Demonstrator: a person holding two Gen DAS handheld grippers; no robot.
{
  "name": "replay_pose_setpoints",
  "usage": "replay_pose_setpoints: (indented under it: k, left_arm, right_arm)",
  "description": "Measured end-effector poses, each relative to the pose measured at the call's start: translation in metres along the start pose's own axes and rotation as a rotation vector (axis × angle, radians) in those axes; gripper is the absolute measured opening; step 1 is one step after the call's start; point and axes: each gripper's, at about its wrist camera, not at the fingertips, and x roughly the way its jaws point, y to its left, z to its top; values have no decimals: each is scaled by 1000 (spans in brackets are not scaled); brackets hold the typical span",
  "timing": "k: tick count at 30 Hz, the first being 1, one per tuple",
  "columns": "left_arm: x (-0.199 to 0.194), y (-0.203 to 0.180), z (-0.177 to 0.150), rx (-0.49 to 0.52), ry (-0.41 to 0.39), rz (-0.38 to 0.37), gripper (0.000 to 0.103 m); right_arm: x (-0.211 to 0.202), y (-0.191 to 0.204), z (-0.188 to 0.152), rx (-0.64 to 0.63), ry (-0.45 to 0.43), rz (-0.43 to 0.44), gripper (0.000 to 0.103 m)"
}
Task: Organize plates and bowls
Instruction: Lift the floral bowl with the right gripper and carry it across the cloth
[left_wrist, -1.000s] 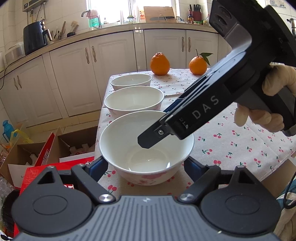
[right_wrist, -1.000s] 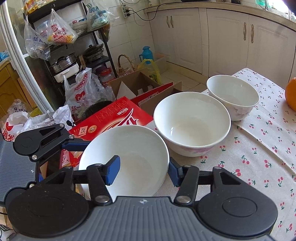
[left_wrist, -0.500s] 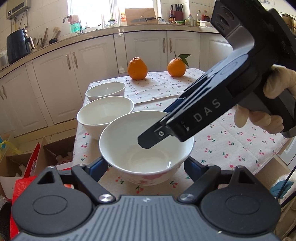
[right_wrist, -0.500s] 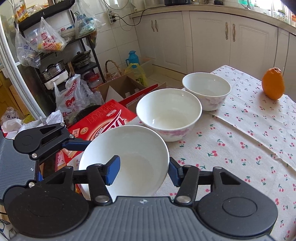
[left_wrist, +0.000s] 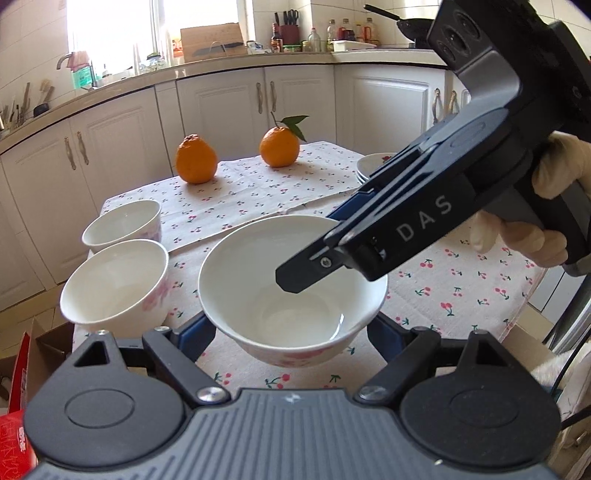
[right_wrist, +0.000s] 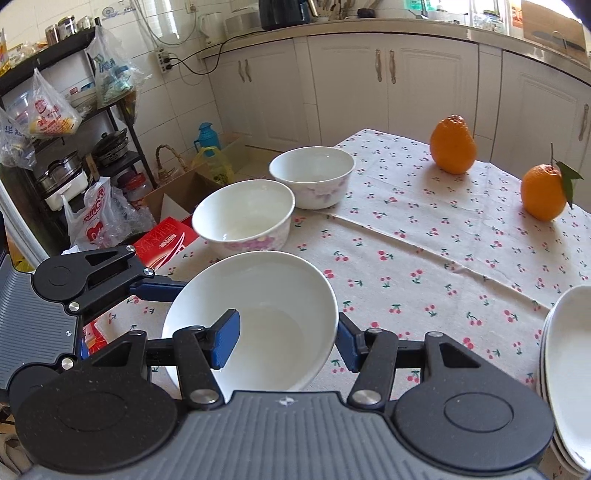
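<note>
- White ceramic bowl w/ pink flower print on its outer wall (left_wrist: 291, 291) is held up off the cherry-print tablecloth (left_wrist: 461, 280), near the table's front-left corner; a shadow lies on the cloth under it.
- Right gripper (right_wrist: 284, 341) has the bowl: one blue pad sits inside the bowl, the other outside, wall pinched between them at the rim. Jaws narrow, clamped on the wall.
- In left wrist view the right gripper's black body marked "DAS" (left_wrist: 406, 236) comes in from the upper right, its tip dipping into the bowl; a light-gloved hand (left_wrist: 532, 221) grips the handle.
- Left gripper (left_wrist: 291, 338) sits under and around the bowl, blue pads wide, one at each side of the base. Can't tell if the pads touch the wall.
- In right wrist view the left gripper (right_wrist: 92, 280) shows at the left edge, a blue finger reaching to the bowl's left side.
- Two more white floral bowls stand on the cloth, beyond and left: nearer one (right_wrist: 243, 218), farther one (right_wrist: 312, 175), close beside each other along the table's left edge.
- Stack of white plates (right_wrist: 565, 373) at the right edge of the table, partly cut off.
- Two oranges on the far side: a knobbly-topped one (right_wrist: 452, 146) and one w/ a green leaf (right_wrist: 543, 192), well apart from the bowls.
- Behind: white kitchen cabinets (left_wrist: 229, 110). Cardboard boxes on the floor left of the table (right_wrist: 173, 195).
</note>
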Motion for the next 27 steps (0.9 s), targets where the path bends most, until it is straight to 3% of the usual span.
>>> replay_pose_setpoints:
  k: [10,27]
  left_arm:
    - [34,-15,15,24,7,-73,88]
    - [46,-20,20,28,22,-86,88]
  right_arm:
    - [-10,-34,-12,73,-16,-71,62]
    - [-4,-48,-18,114,-3,-86,63]
